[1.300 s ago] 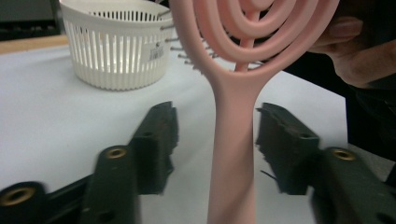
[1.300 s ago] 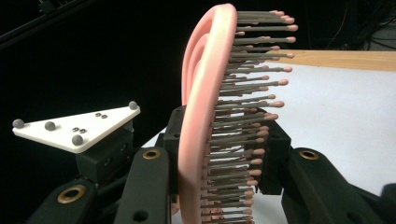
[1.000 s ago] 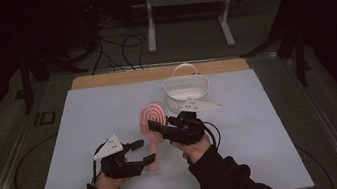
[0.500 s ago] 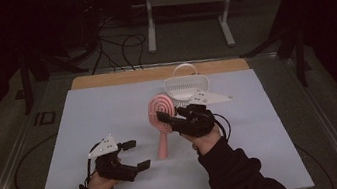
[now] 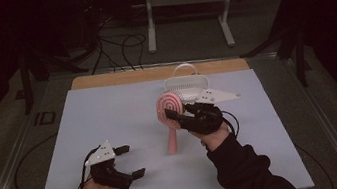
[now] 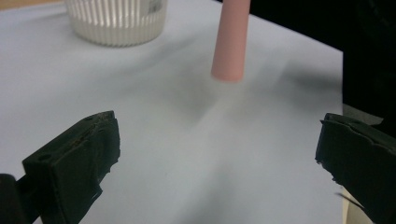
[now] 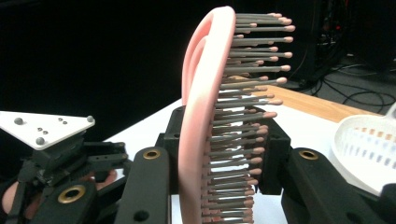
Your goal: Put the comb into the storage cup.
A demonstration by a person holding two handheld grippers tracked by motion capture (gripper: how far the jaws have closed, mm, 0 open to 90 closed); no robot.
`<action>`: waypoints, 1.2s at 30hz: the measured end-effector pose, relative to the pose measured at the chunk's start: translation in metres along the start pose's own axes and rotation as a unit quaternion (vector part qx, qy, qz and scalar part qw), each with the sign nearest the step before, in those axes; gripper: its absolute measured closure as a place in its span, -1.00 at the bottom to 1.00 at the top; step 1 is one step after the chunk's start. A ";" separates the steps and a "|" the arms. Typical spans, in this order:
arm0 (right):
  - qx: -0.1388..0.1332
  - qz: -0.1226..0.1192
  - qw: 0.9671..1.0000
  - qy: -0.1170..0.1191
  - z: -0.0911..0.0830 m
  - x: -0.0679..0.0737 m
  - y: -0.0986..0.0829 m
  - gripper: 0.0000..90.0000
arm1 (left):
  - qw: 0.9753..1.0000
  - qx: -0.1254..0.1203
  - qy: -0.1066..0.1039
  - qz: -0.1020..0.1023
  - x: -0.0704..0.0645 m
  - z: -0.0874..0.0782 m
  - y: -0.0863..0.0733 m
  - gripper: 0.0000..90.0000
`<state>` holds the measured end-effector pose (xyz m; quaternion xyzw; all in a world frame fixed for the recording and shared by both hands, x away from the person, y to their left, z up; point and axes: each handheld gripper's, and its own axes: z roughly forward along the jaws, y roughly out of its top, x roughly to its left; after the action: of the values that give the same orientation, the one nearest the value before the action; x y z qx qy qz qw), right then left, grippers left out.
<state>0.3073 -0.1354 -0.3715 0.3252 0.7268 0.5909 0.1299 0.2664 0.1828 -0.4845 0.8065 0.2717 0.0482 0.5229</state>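
Near edge of worktop (image 5: 108,108): left hand-held gripper (image 5: 128,161) sits low over the pale sheet, jaws spread wide, nothing between them. In the left gripper view the bare sheet lies between its two black jaws; the pink handle tip hangs clear of the surface just beyond.

Middle: right hand-held gripper (image 5: 176,116) is clamped on the pink hairbrush (image 5: 171,109) at the head, one jaw on the smooth back, the other against the bristles, as the right gripper view shows. Brush stands roughly upright, handle down, lifted off the sheet.

Far: white slatted basket (image 5: 186,84) with a loop handle, just behind the brush head, apart from it.

Judgement: pickup is done, grip looks firm. Likely left: carry the brush over the basket rim and lower it in, handle first, then release. The left hand-held gripper seems to have no part to play at present.
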 end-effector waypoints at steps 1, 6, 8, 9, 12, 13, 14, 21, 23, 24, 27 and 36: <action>0.001 -0.003 1.000 -0.002 -0.001 -0.001 0.001 0.44 | 1.000 0.000 0.004 0.001 0.000 -0.001 -0.001 -0.99; -0.003 -0.020 1.000 -0.008 -0.007 -0.005 0.002 0.44 | 1.000 0.006 0.022 0.000 0.000 -0.008 -0.006 -0.99; -0.006 -0.028 1.000 -0.008 -0.010 -0.005 0.003 0.44 | 1.000 0.010 0.025 -0.005 0.001 -0.010 -0.008 -0.99; -0.008 -0.031 0.999 -0.009 -0.011 -0.005 0.003 0.44 | 1.000 0.008 0.028 -0.006 0.002 -0.012 -0.009 -0.99; -0.008 -0.036 0.999 -0.011 -0.014 -0.007 0.003 0.44 | 0.999 0.013 0.033 -0.005 0.002 -0.016 -0.013 -0.99; -0.008 -0.036 0.999 -0.010 -0.015 -0.008 0.003 0.44 | 0.999 0.015 0.032 -0.004 0.001 -0.017 -0.014 -0.99; -0.009 -0.040 0.999 -0.012 -0.015 -0.009 0.003 0.44 | 0.999 0.017 0.033 -0.001 0.001 -0.018 -0.016 -0.99; -0.010 -0.058 0.998 -0.017 -0.021 -0.015 0.004 0.44 | 0.999 0.030 0.044 -0.002 0.000 -0.024 -0.024 -0.99; -0.012 -0.065 0.998 -0.017 -0.022 -0.016 0.006 0.44 | 0.999 0.029 0.045 -0.005 -0.001 -0.026 -0.026 -0.99; -0.013 -0.067 0.998 -0.017 -0.023 -0.017 0.007 0.44 | 0.998 0.028 0.049 -0.005 -0.001 -0.026 -0.026 -0.99; -0.014 -0.079 0.997 -0.020 -0.026 -0.019 0.009 0.44 | 0.998 0.027 0.055 -0.006 -0.001 -0.029 -0.028 -0.99; -0.023 -0.102 0.994 -0.032 -0.034 -0.026 0.019 0.44 | 0.997 0.027 0.065 -0.007 -0.001 -0.031 -0.032 -0.99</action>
<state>0.3130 -0.1765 -0.3498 0.2656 0.7374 0.5806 0.2203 0.2420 0.2180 -0.4983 0.8135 0.3117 0.0898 0.4826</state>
